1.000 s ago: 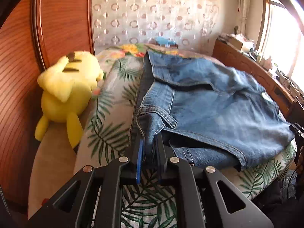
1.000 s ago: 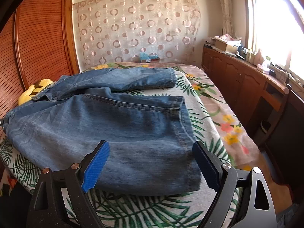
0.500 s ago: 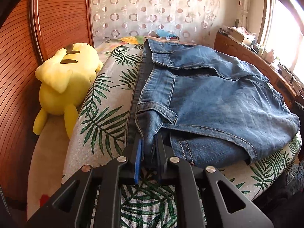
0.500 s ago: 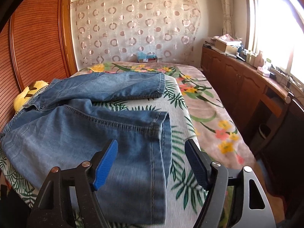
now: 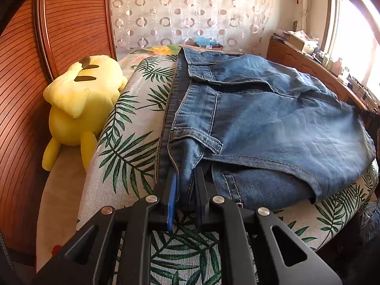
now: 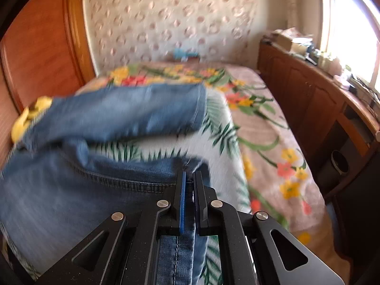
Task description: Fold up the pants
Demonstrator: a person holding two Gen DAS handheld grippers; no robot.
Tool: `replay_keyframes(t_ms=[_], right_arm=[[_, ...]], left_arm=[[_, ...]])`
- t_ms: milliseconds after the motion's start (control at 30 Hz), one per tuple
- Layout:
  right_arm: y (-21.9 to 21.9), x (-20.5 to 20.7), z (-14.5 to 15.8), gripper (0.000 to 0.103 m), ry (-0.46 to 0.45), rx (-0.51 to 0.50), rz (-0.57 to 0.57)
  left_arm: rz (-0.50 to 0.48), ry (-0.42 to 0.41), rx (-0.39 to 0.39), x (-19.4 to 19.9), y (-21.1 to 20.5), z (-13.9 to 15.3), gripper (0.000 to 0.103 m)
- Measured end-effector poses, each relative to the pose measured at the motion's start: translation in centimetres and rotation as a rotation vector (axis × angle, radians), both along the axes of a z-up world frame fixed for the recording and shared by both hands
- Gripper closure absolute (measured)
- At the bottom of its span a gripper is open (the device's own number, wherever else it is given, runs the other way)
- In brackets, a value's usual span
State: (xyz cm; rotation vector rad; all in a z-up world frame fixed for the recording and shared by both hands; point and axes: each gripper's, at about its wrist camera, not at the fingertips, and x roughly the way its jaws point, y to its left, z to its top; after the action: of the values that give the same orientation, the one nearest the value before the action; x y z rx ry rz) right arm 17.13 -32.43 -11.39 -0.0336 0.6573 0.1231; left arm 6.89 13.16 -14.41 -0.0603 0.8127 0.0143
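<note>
Blue denim pants lie on the leaf-print bed, waistband toward me in the left wrist view. My left gripper is shut on the near waistband corner. In the right wrist view, which is blurred, the pants spread to the left, with one leg lying across the bed farther back. My right gripper is shut on the hem of the near leg, and denim runs down between its fingers.
A yellow plush toy lies at the bed's left edge against the wooden wall panel. A wooden cabinet with clutter runs along the right under the window. A patterned curtain hangs behind the bed.
My right gripper has closed from wide open onto the hem of the near leg. My left gripper keeps its hold on the waistband and has barely moved.
</note>
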Motion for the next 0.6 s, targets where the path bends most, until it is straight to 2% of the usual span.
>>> replay_keyframes(t_ms=[167, 233, 267, 300, 400, 600], right_arm=[[0.5, -1.0, -0.9, 0.097, -0.001, -0.027, -0.028], [0.1, -2.1, -1.0, 0.085, -0.004, -0.007, -0.025], [-0.1, -2.6, -0.9, 0.072, -0.002, -0.003, -0.036], [-0.4, -3.4, -0.8, 0.066, 0.002, 0.009, -0.039], [-1.6, -5.6, -0.6, 0.058, 0.015, 0.039, -0.023], [-3.0, -11.9, -0.2, 0.055, 0.045, 0.064, 0.034]], left_arm=[[-0.001, -0.003, -0.002, 0.0, 0.0, 0.0, 0.088], [0.000, -0.003, -0.008, -0.1, 0.1, 0.1, 0.087], [0.002, -0.002, -0.007, -0.1, 0.1, 0.1, 0.084], [0.005, -0.002, -0.004, -0.2, 0.1, 0.1, 0.082], [0.012, 0.003, -0.003, -0.1, 0.1, 0.2, 0.077], [0.019, 0.011, -0.009, -0.1, 0.5, -0.2, 0.068]])
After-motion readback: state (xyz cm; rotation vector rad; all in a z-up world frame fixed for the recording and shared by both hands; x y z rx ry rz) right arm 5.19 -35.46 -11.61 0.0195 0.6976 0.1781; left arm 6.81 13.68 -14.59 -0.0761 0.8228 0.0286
